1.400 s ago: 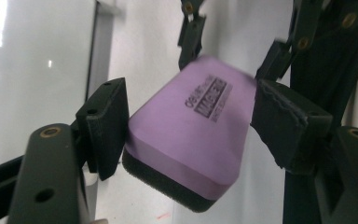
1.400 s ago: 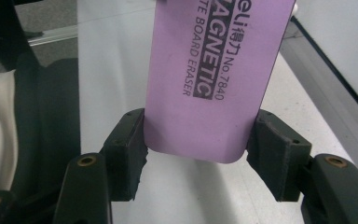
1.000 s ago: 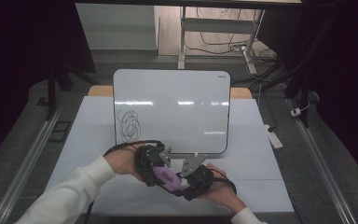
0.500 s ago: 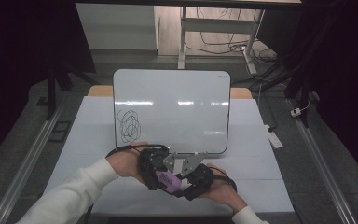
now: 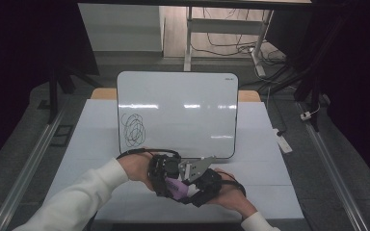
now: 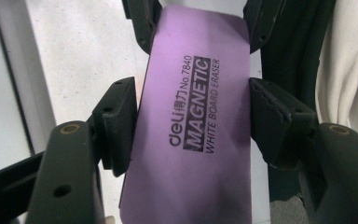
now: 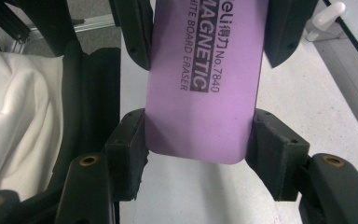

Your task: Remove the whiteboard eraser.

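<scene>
At the near edge of the bench (image 5: pixel 101 144), just in front of the whiteboard (image 5: pixel 178 110), the two tools meet nose to nose over a purple eraser (image 5: pixel 177 187). The left tool (image 5: pixel 161 175) comes in from the left and the right tool (image 5: pixel 200 185) from the right, each in a hand with a white sleeve.

In the right gripper view the right tool (image 7: pixel 198 149) is closed on one end of the eraser (image 7: pixel 205 79). Both of its pads press on the long edges, close to the rounded end.

In the left gripper view the eraser (image 6: pixel 196 126) lies between the jaws of the left tool (image 6: pixel 193 126). Its jaws have just been closing. The left pad touches the eraser's long edge. The right pad is right at the other edge, but I cannot tell if it presses yet. Further up in that view the other tool's jaws hold the far end.

The eraser is held up off the bench, flat side with the black words "MAGNETIC WHITE BOARD ERASER" facing the cameras.

The whiteboard lies flat in the middle of the bench, and its near edge is just beyond the tools. A black scribble (image 5: pixel 134 129) sits at its left side, a little way from the tools. The bench has bare white room to the left and right of the hands. Metal rails (image 5: pixel 33 159) run along both sides of the bench.
</scene>
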The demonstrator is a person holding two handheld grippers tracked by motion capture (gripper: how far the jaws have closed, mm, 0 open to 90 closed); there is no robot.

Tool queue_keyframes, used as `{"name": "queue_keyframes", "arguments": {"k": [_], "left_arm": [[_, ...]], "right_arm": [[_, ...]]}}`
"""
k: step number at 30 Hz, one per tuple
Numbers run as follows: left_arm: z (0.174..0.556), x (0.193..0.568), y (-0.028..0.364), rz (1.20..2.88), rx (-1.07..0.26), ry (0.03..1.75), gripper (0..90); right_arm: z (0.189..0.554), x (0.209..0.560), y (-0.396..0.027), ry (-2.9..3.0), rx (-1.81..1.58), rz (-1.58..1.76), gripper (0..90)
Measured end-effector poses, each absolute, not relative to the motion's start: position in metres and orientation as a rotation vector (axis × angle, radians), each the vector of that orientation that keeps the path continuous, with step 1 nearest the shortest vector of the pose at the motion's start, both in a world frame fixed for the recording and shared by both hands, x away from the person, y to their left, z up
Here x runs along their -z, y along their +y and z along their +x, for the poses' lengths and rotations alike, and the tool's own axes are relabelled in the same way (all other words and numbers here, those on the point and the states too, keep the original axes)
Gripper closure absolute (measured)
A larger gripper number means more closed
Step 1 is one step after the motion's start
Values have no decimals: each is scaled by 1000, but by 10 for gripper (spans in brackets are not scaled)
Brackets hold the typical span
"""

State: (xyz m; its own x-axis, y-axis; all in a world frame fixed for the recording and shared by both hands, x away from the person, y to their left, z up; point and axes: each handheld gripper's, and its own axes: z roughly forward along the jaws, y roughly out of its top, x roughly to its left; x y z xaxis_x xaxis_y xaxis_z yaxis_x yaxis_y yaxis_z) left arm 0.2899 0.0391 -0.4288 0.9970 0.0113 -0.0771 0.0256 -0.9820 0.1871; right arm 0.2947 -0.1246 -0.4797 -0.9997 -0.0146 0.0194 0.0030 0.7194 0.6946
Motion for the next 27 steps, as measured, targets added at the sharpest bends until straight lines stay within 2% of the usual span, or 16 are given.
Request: {"name": "queue_keyframes", "arguments": {"k": [1,10,27], "left_arm": [[297,428,37,2946,81,-137,375],[296,433,43,2926,138,-75,387],[295,441,48,2874,93,-57,405]], "right_arm": [[293,479,-126,-2874,1143,-26,406],[291,476,-130,-2821,1117,-99,406],[292,476,-133,-2808,1143,-157,391]]}}
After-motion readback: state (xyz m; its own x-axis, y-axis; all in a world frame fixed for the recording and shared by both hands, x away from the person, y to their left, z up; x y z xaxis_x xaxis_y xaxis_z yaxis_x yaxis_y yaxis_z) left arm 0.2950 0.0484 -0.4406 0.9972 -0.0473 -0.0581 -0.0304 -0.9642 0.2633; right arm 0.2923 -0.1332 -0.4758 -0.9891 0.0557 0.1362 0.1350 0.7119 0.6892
